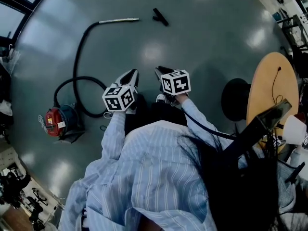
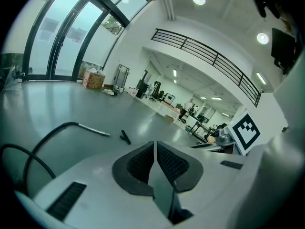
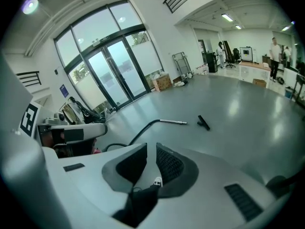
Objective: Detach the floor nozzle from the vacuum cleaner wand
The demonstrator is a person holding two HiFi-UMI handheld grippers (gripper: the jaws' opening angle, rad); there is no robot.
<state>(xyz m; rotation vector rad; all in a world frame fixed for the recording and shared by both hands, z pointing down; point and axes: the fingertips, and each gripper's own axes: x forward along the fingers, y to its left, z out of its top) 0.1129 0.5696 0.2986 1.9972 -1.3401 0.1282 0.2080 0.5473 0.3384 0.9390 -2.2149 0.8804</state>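
Observation:
The silver wand lies on the grey floor at the end of a black hose that runs from a red canister vacuum. The black floor nozzle lies apart from the wand's tip, a short gap to its right. Both grippers are held in the air well short of them. My left gripper has its pads together on nothing; its view shows wand and nozzle ahead. My right gripper shows a narrow empty gap between its pads; wand and nozzle lie beyond.
A round wooden table and a black round stool stand at the right. Clutter lines the left edge of the floor. Glass doors and boxes are far behind. People stand in the distance.

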